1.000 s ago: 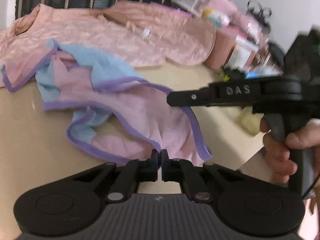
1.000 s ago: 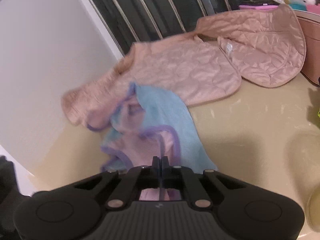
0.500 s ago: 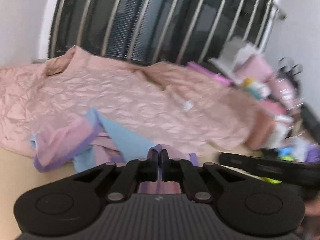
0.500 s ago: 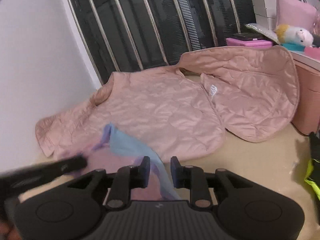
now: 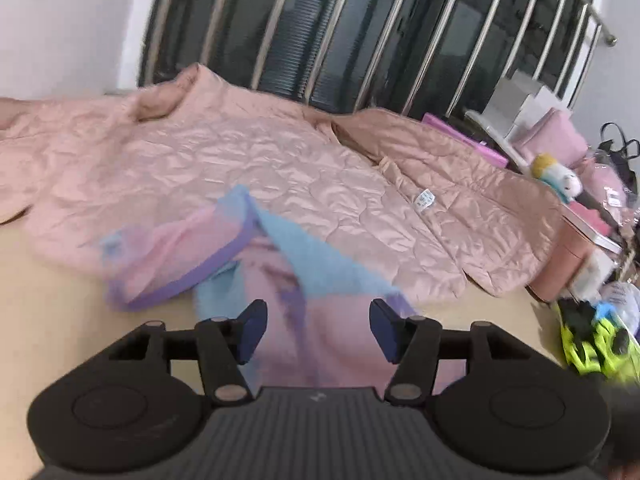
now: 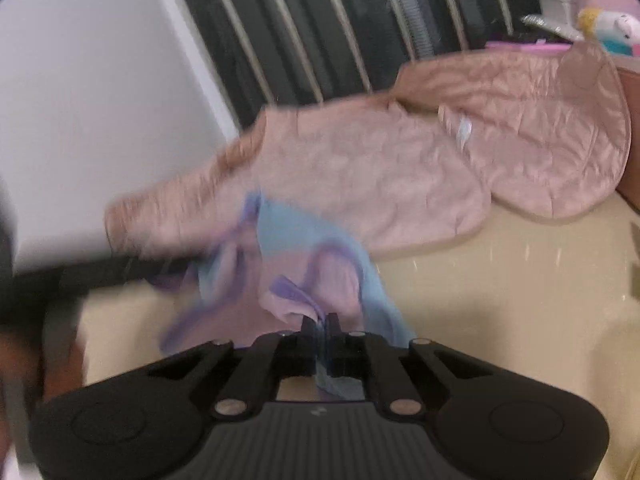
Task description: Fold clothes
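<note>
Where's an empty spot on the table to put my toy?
Bare table lies right of the small garment, below the pink jacket. Another patch lies left of the garment. The far right edge is crowded with clutter.

My right claw (image 6: 320,326) sits in pink-and-blue cloth (image 6: 304,256) with purple trim. Behind it I see a quilted salmon-pink jacket (image 6: 360,168) on the beige table (image 6: 500,280).

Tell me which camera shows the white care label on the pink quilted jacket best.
The left wrist view. There the white care label is sharp against the pink quilted jacket, with small print marks visible though unreadable. In the right wrist view the label is only a smeared pale patch, because that picture is blurred.
</note>
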### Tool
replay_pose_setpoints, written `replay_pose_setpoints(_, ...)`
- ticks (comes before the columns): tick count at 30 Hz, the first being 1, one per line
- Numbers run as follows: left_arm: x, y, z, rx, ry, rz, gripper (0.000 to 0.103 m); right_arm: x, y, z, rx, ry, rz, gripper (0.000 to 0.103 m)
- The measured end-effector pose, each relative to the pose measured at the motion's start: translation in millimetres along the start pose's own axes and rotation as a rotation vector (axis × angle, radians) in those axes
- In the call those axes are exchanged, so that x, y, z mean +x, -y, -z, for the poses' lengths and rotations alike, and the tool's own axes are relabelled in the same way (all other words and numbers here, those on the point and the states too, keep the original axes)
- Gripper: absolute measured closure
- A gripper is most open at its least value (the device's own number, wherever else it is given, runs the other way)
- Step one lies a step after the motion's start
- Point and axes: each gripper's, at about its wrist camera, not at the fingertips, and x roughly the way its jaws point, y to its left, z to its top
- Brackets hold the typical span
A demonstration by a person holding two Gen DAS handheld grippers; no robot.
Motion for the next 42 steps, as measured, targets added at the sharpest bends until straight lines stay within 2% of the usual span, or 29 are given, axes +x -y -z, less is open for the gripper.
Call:
replay_pose_setpoints(2,-23.1,4.7,21.8,0.065,0.005,-0.018,0.046,7.9,9.7,-13.5,0.043,0.005,-0.002,0.099)
replay_pose_setpoints(6,-39.5,35.4,56.5,0.235,0.007,-0.054,0.046,28.7,23.5,-24.9,0.046,-0.029,0.095,0.073)
replay_pose_setpoints(9,-34.8,54.2,74.0,0.319,0.0,-0.075,0.046,9.6,21.6,-18.2,0.013,0.024,0.123,0.07)
replay_pose_setpoints(11,-24.7,66.1,82.6,0.4,-0.017,-0.129,0.047,-5.8,16.5,-11.4,-0.033,0.044,0.148,0.069)
replay_pose_setpoints(12,-19.0,69.9,85.7,0.441,-0.03,-0.163,0.052,-14.0,9.9,-4.4,-0.093,0.053,0.166,0.069)
replay_pose_setpoints(13,-14.0,73.0,88.2,0.475,-0.042,-0.192,0.066,-22.2,3.1,2.9,-0.155,0.062,0.185,0.069)
replay_pose_setpoints(15,-8.7,73.9,88.1,0.491,-0.054,-0.205,0.08,-28.0,-10.8,20.4,-0.28,0.03,0.206,0.07)
replay_pose_setpoints(17,-6.7,71.1,85.1,0.467,-0.062,-0.193,0.087,-23.9,-18.5,34.3,-0.353,-0.006,0.209,0.071)
replay_pose_setpoints(19,-9.4,64.4,78.8,0.415,-0.055,-0.182,0.1,-12.9,-23.8,42.0,-0.398,-0.032,0.228,0.072)
replay_pose_setpoints(22,-29.7,56.8,67.2,0.352,-0.006,-0.2,0.101,-4.0,-34.8,47.5,-0.472,-0.027,0.266,0.072)
replay_pose_setpoints(25,-64.0,54.8,51.8,0.311,0.057,-0.159,0.102,-0.1,-47.9,50.7,-0.547,0.0,0.298,0.072)
replay_pose_setpoints(27,-79.4,56.7,45.3,0.305,0.071,-0.137,0.102,2.5,-57.6,54.8,-0.593,0.005,0.292,0.072)
replay_pose_setpoints(31,-86.8,57.6,39.3,0.308,0.06,-0.149,0.101,-9.0,-78.9,71.4,-0.69,0.015,0.236,0.071)
replay_pose_setpoints(35,-90.2,58.8,40.1,0.326,0.052,-0.144,0.101,-28.3,-92.7,83.8,-0.707,0.081,0.173,0.07)
replay_pose_setpoints(42,-90.8,56.0,45.2,0.327,0.033,-0.135,0.101,-18.7,-125.7,84.6,-0.785,0.165,0.131,0.07)
